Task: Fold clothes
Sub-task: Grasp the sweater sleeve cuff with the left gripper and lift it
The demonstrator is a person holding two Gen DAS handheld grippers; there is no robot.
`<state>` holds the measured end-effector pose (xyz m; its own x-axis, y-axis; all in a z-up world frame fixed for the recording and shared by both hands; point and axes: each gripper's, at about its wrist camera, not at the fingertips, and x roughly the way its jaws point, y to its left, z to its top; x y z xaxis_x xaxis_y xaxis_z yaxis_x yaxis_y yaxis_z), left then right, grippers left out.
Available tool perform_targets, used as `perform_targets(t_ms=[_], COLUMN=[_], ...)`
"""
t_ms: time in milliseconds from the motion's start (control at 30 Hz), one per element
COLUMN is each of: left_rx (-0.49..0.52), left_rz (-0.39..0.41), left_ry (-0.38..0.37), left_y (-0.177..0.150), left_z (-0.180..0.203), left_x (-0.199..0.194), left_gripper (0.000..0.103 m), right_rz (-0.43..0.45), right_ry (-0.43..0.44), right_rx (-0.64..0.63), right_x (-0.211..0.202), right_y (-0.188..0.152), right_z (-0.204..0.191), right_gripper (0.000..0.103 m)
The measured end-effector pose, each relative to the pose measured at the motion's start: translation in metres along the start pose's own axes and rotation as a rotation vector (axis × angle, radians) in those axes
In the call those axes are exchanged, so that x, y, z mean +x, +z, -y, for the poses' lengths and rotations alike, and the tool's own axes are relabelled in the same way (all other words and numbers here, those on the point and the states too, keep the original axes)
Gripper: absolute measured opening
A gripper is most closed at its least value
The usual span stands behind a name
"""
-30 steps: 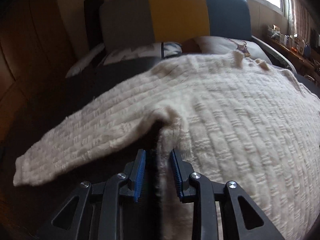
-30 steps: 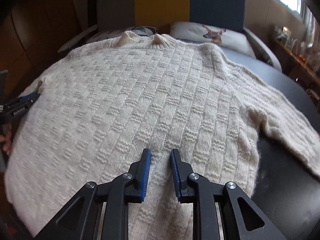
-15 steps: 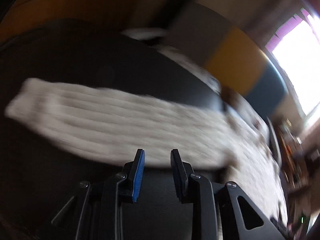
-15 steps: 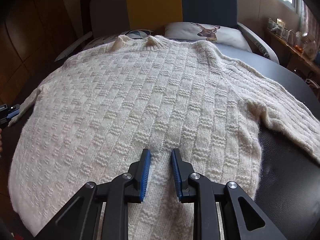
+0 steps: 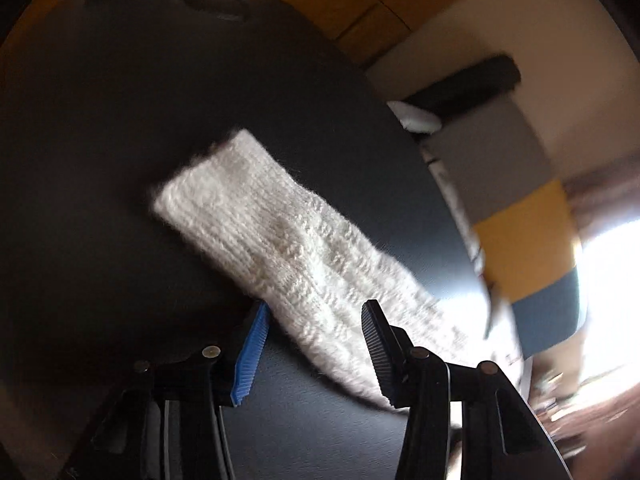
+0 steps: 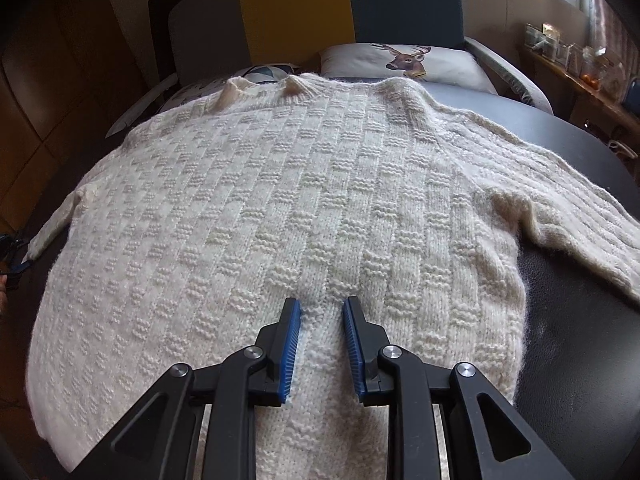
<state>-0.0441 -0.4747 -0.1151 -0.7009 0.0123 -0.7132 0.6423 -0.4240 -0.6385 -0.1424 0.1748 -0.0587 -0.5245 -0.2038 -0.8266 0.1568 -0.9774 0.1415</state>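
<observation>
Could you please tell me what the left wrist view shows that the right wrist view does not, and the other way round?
Only the left wrist view shows the sleeve's cuff end and the left gripper open around the sleeve. Only the right wrist view shows the sweater's body, its other sleeve, the deer pillow and the open right gripper over the hem. Both show the cream sweater, the dark surface and the grey, yellow and blue backrest.
</observation>
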Motion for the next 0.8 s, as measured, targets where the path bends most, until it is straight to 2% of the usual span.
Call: perform_targets(t_ms=[67,133,233,300,367,500,667,800], left_rx=[-0.067,-0.088,-0.060,-0.009,0.029,0.073,0.189,0.336], left_rz=[0.007,0.014,0.023,0.038,0.047,0.065,0.142,0.150], left_ry=[-0.043,-0.056,-0.041,0.029,0.098,0.122,-0.002,-0.097], left_y=[0.002,0.004,0.004,0.003,0.007,0.008,0.014,0.010], left_z=[-0.005,-0.006,0.000,0.007,0.010,0.027,0.093,0.166], left_x=[0.003,0.007,0.013,0.016,0.016,0.015,-0.014,-0.032], left_gripper=[0.049,0.049,0.044,0.022,0.006,0.004,0.004,0.004], right_rz=[0.001,0.001,0.002,0.004,0.006,0.009,0.015,0.028], right_ry=[-0.002,-0.003,-0.002,-0.001,0.001,0.010,0.027,0.047], right_rx=[0.001,0.001,0.005,0.008,0.011,0.017,0.030,0.049], right_x=[0.000,0.000,0.000,0.000,0.000,0.000,0.000,0.000], right_y=[0.000,0.000,-0.001,-0.001,-0.001,-0.001,-0.002,-0.003], right_z=[0.000,-0.001,-0.001,-0.001,-0.001,0.001,0.003,0.007], right_gripper=[0.024,0.024,0.024,0.024,0.024,0.024,0.024,0.024])
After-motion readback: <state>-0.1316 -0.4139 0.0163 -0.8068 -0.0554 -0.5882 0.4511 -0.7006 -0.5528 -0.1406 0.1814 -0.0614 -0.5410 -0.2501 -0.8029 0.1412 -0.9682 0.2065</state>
